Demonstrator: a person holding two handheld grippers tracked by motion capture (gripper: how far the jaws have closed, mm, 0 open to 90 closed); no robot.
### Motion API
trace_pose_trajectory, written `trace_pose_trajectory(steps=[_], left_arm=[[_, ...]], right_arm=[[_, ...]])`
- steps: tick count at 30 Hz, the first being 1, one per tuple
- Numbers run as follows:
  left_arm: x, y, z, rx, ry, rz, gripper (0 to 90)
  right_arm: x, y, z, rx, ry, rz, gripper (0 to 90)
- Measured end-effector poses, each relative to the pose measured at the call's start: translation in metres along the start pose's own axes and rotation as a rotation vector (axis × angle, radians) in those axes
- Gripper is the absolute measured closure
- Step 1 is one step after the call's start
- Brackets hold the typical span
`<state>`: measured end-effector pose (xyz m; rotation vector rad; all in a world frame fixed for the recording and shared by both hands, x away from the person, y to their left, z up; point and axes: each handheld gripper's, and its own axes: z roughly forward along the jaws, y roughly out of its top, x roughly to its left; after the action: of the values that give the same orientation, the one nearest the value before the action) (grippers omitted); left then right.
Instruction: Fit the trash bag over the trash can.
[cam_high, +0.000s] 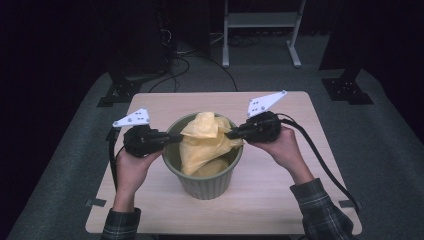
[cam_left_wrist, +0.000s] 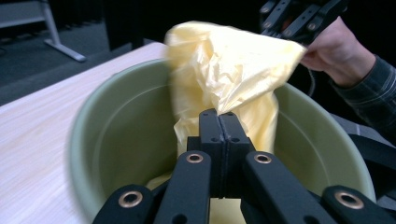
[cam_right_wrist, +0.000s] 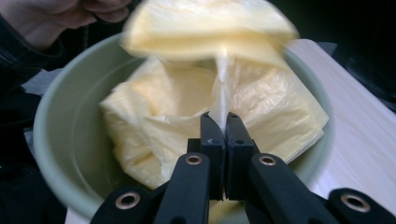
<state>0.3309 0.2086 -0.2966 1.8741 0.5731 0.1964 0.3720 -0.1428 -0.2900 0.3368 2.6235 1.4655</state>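
A green round bin stands in the middle of the wooden table, with a yellow plastic bag bunched inside it and rising above the rim. My left gripper reaches over the bin's left rim. In the left gripper view its jaws are shut, with the bag drawn down to their tips. My right gripper comes in over the right rim. Its jaws are shut on a thin fold of the bag, which rises from between them. The bag's top is blurred.
The bin has a deep, smooth inner wall. A thick black cable trails from the right gripper across the table's right side. Beyond the table stand a white frame and dark stand feet on the grey floor.
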Motion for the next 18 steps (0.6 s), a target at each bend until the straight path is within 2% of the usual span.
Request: trace_pose_trajectory(steps=[4, 8, 11, 14, 18], left_arm=[[0.001, -0.010, -0.019, -0.017, 0.021, -0.006, 89.8], [0.002, -0.020, -0.034, -0.033, 0.052, -0.013, 89.8], [0.004, -0.029, -0.047, -0.048, 0.081, -0.030, 89.8], [0.007, -0.041, -0.059, -0.065, 0.099, -0.049, 89.8], [0.008, -0.055, -0.067, -0.067, 0.113, -0.074, 89.8]], right_arm=[[-0.007, -0.010, -0.022, -0.017, -0.045, 0.014, 88.5], [-0.010, -0.019, -0.037, -0.026, -0.076, 0.022, 88.7], [-0.012, -0.027, -0.046, 0.005, -0.134, 0.014, 89.6], [-0.018, -0.043, -0.058, 0.033, -0.174, 0.047, 89.8], [-0.023, -0.055, -0.060, 0.056, -0.192, 0.064, 89.9]])
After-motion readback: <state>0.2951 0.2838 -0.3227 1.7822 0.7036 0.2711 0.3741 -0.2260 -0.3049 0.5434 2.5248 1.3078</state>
